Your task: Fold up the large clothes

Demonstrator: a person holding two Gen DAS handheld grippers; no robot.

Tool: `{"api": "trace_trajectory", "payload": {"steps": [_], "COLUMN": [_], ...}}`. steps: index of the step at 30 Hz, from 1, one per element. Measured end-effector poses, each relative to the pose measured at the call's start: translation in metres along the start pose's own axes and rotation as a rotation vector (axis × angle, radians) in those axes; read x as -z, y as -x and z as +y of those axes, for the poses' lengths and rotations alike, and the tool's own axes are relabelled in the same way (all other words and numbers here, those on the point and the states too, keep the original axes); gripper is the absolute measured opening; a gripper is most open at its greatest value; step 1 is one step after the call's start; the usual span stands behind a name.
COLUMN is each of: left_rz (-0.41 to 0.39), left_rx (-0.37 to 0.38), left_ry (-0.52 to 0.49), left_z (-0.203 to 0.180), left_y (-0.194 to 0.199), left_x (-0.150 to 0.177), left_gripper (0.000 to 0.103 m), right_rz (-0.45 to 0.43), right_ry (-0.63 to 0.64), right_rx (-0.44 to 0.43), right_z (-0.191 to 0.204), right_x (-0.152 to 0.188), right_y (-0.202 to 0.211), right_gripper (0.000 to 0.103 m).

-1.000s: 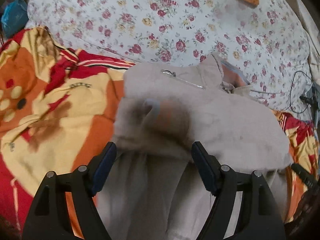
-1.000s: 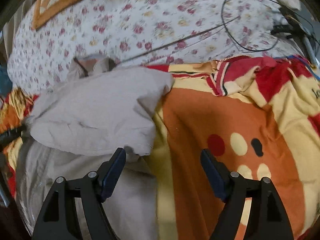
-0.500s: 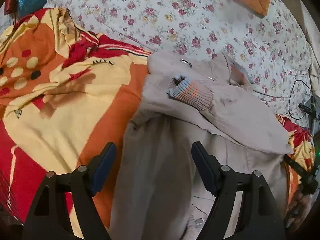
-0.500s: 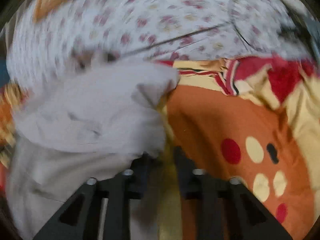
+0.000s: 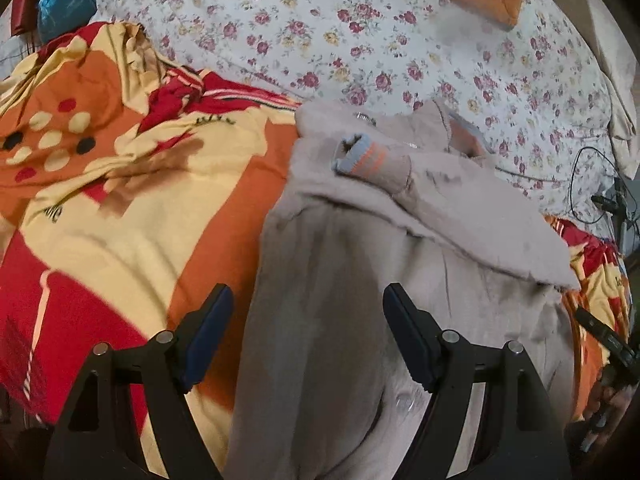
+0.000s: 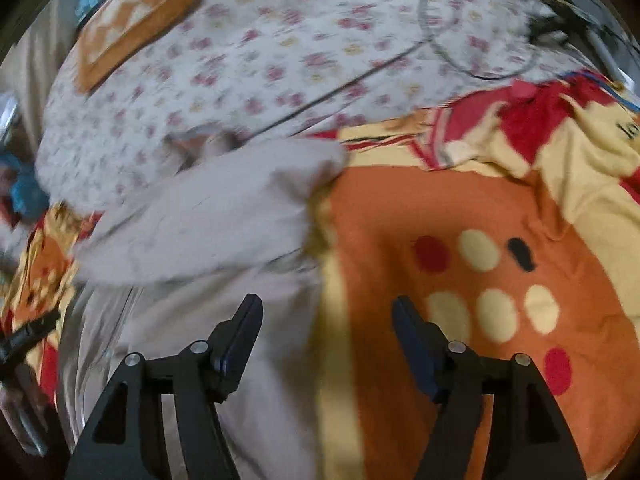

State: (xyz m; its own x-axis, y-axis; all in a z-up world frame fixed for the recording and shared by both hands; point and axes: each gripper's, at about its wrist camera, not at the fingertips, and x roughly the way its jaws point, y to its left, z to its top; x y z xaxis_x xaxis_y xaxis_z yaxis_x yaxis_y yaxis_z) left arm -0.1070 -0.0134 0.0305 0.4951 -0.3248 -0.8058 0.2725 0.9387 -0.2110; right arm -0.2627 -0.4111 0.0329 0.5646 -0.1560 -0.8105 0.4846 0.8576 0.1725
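Note:
A beige-grey jacket (image 5: 340, 320) lies on the bed, its sleeves folded across the chest. One sleeve's striped blue-and-orange cuff (image 5: 360, 158) rests near the collar and zipper. My left gripper (image 5: 308, 312) is open and empty, hovering above the jacket's lower left body. In the right wrist view the jacket (image 6: 208, 220) lies left of centre. My right gripper (image 6: 326, 320) is open and empty above the jacket's right edge, where it meets the blanket. This view is blurred.
An orange, red and yellow blanket (image 5: 120, 208) lies under the jacket and spreads to both sides (image 6: 480, 260). A floral sheet (image 5: 360, 32) covers the far bed. An orange cushion (image 6: 136, 12) and black cables (image 6: 480, 40) lie on it.
My left gripper pulled back from the folded sleeve, leaving the cuff on the chest. My right gripper shut half a second ago and has opened again, pulled back slightly.

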Motion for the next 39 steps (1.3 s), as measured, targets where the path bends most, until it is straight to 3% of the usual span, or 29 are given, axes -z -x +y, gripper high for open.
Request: {"api": "trace_trajectory", "payload": {"steps": [2, 6, 7, 8, 9, 11, 15, 18, 20, 22, 25, 29, 33, 39], "left_rz": [0.010, 0.033, 0.046, 0.053, 0.058, 0.050, 0.047, 0.030, 0.020, 0.020, 0.041, 0.037, 0.032, 0.039], "left_rx": [-0.007, -0.024, -0.026, -0.030, -0.034, -0.039, -0.028, -0.003, -0.005, -0.015, -0.024, -0.054, -0.073, -0.082], "left_ry": [-0.003, 0.018, 0.024, 0.028, 0.035, 0.036, 0.044, 0.049, 0.047, 0.052, 0.053, 0.022, 0.009, -0.023], "left_z": [0.004, 0.015, 0.018, 0.021, 0.024, 0.027, 0.025, 0.024, 0.024, 0.026, 0.027, 0.025, 0.027, 0.026], "left_y": [0.001, -0.001, -0.003, -0.005, -0.006, -0.006, -0.006, -0.001, 0.001, 0.001, -0.001, 0.006, 0.014, 0.024], "left_x": [0.007, 0.021, 0.024, 0.026, 0.028, 0.030, 0.028, 0.023, 0.020, 0.020, 0.026, 0.032, 0.036, 0.042], "left_gripper": [0.077, 0.077, 0.077, 0.077, 0.077, 0.077, 0.077, 0.077, 0.077, 0.077, 0.077, 0.077, 0.077, 0.077], "right_rz": [0.011, 0.005, 0.008, 0.001, -0.002, -0.007, 0.013, -0.010, -0.031, -0.019, 0.036, 0.082, 0.130, 0.176], "right_ry": [0.058, 0.090, 0.096, 0.087, 0.060, 0.004, 0.031, -0.020, -0.062, -0.092, -0.074, 0.050, 0.120, 0.122], "right_rx": [0.066, 0.074, 0.068, 0.081, 0.089, 0.073, 0.109, 0.107, 0.083, 0.051, -0.018, -0.042, -0.056, -0.058], "right_z": [0.012, 0.021, 0.021, 0.019, 0.015, 0.005, 0.004, -0.005, -0.013, -0.018, -0.011, 0.010, 0.022, 0.019], "right_x": [-0.005, -0.017, -0.018, -0.019, -0.020, -0.017, -0.013, -0.013, -0.010, -0.003, 0.009, 0.025, 0.045, 0.066], "right_y": [-0.013, -0.040, -0.045, -0.048, -0.048, -0.044, -0.043, -0.017, 0.000, 0.012, 0.024, 0.038, 0.043, 0.045], "right_gripper": [0.069, 0.071, 0.066, 0.029, 0.006, 0.005, 0.004, 0.012, 0.041, 0.053, 0.054, 0.071, 0.074, 0.077]}}
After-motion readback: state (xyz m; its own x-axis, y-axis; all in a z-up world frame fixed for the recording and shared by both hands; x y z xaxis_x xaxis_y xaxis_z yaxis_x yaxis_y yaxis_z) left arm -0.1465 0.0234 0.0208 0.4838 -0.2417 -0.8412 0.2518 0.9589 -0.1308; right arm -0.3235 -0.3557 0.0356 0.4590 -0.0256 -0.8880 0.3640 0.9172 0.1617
